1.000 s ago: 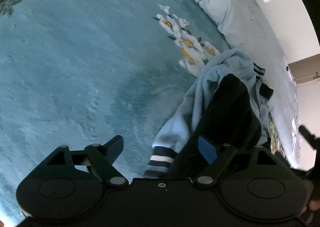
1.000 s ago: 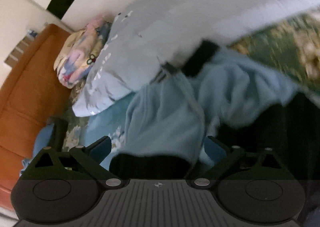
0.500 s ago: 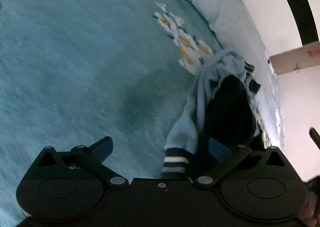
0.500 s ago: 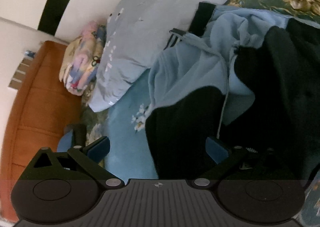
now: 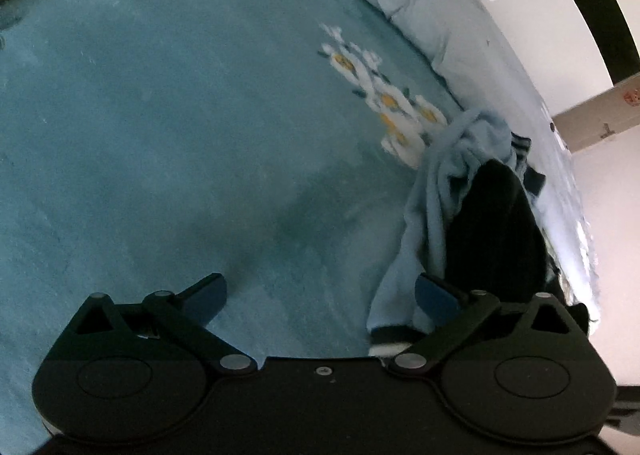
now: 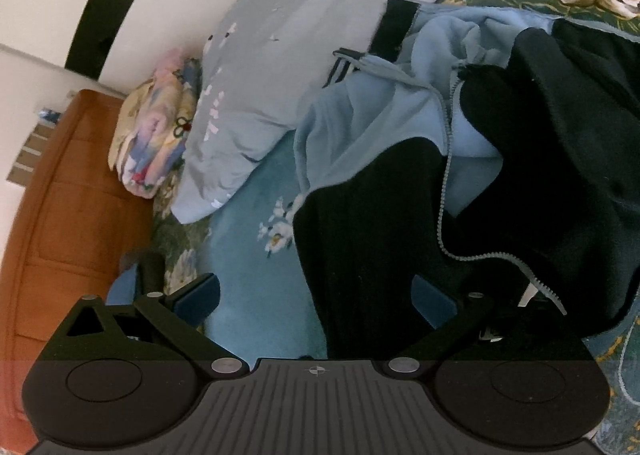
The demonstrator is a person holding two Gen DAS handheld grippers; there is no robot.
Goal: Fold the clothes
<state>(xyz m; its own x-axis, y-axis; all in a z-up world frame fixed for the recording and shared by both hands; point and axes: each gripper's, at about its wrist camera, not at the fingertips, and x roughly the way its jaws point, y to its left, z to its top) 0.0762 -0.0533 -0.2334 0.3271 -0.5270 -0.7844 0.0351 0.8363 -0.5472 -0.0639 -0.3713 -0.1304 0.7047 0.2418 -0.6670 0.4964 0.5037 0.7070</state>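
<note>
The left gripper (image 5: 320,297) is being held wide open over the teal floral blanket (image 5: 180,143), its jaws having just been opening, with nothing between them. A crumpled light-blue and black zip fleece jacket (image 5: 476,211) is lying beside its right finger. The right gripper (image 6: 316,299) is being held wide open above the jacket's (image 6: 380,159) black panel, gripping nothing.

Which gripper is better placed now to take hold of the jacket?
Right. The right gripper is open with the jacket lying between its fingers; the left gripper has mostly bare blanket ahead.
</note>
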